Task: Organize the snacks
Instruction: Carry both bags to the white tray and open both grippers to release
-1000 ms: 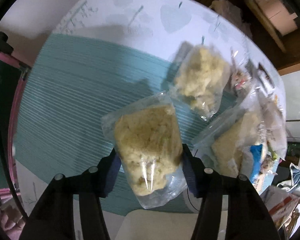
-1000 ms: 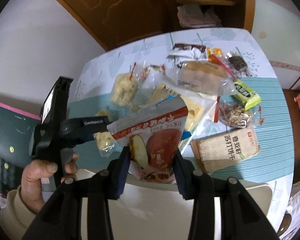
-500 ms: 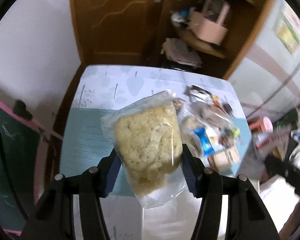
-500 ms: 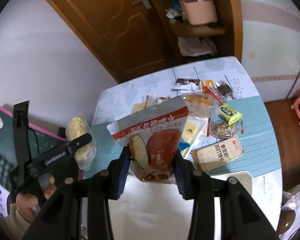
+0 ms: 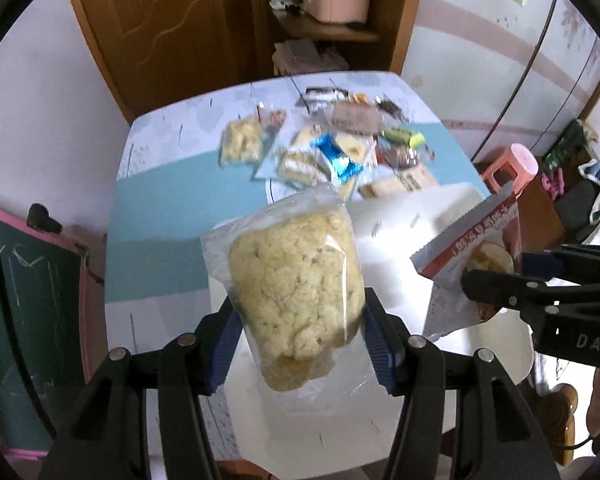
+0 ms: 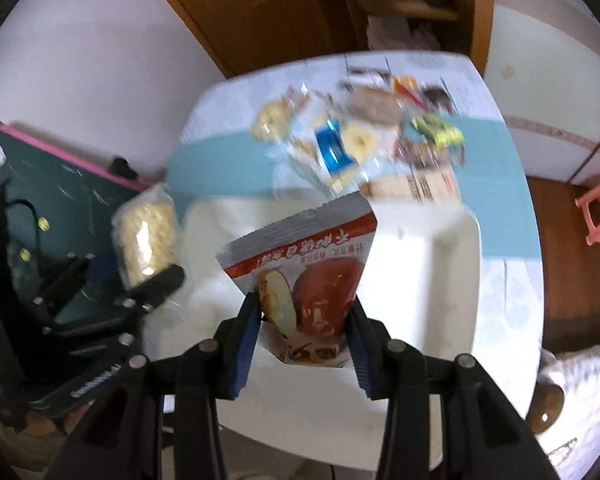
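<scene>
My left gripper (image 5: 300,340) is shut on a clear bag of pale yellow puffed snack (image 5: 296,284), held high above the table; the bag also shows in the right wrist view (image 6: 146,240). My right gripper (image 6: 302,332) is shut on a red and white apple-chip pouch (image 6: 312,264), held above a white tray (image 6: 452,280). The pouch also shows at the right of the left wrist view (image 5: 468,252). A pile of mixed snack packets (image 5: 340,148) lies on the teal mat (image 5: 160,216) at the far side of the table.
The white tray (image 5: 384,264) sits at the near side of the table. A green chalkboard with a pink frame (image 5: 24,300) stands at the left. A wooden door (image 5: 172,20), a shelf and a pink stool (image 5: 512,168) lie beyond the table.
Both grippers have lifted their snacks up and back from the table, toward the white tray. The views now look down on the whole table from higher.
</scene>
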Demonstrator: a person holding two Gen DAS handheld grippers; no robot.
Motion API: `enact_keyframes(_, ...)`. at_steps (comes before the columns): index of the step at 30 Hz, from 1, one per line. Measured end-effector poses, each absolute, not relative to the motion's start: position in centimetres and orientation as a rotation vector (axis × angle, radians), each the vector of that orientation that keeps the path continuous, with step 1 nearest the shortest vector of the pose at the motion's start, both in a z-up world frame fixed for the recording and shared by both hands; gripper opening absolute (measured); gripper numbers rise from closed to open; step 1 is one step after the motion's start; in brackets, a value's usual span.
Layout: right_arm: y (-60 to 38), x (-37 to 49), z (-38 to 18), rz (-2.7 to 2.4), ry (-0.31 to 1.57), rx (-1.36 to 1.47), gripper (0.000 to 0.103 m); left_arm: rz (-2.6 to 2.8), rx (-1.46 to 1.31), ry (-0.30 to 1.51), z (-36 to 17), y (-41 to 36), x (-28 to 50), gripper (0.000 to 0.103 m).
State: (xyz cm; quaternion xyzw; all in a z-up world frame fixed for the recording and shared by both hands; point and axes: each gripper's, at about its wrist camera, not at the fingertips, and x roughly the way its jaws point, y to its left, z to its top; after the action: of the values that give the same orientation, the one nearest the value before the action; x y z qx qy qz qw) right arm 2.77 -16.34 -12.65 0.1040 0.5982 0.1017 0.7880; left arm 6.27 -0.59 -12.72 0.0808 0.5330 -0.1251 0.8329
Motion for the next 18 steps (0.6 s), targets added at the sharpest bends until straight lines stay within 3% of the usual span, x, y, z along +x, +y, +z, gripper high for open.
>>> enact_keyframes(3, -17.1, 2.0, -14.0, 0.212, 1.335, 0.238, 0.045, -0.255, 0.191, 1.154, -13.5, -1.1, 5.5, 0.057)
enact_keyframes(4, -17.2, 1.8, -14.3, 0.209, 1.348, 0.239, 0.045, -0.255, 0.196, 1.166, -13.8, -1.2, 5.3, 0.066)
enact_keyframes(5, -17.5, 1.5, -14.7, 0.193, 1.369, 0.237, 0.045, -0.257, 0.197, 1.174, -14.1, -1.3, 5.2, 0.082)
enact_keyframes(6, -17.8, 1.4, -15.0, 0.181, 1.384, 0.237, 0.046, -0.263, 0.193, 1.181, -14.2, -1.4, 5.0, 0.087)
enact_keyframes(8, -18.2, 0.7, -15.0, 0.177, 1.383, 0.249, 0.056, -0.269, 0.167, 1.179, -14.1, -1.4, 4.5, 0.089)
enact_keyframes(10, -18.4, 0.0, -14.4, 0.175, 1.352, 0.271, 0.081, -0.268, 0.136, 1.182, -13.9, -1.1, 4.1, 0.089)
enact_keyframes(12, -18.7, -0.3, -13.7, 0.175, 1.314, 0.285, 0.088, -0.264, 0.104, 1.186, -13.7, -0.7, 3.9, 0.089)
enact_keyframes(18, -18.9, -1.1, -11.7, 0.147, 1.224, 0.239, 0.089, -0.238, 0.074, 1.134, -11.9, 0.1, 3.2, 0.089)
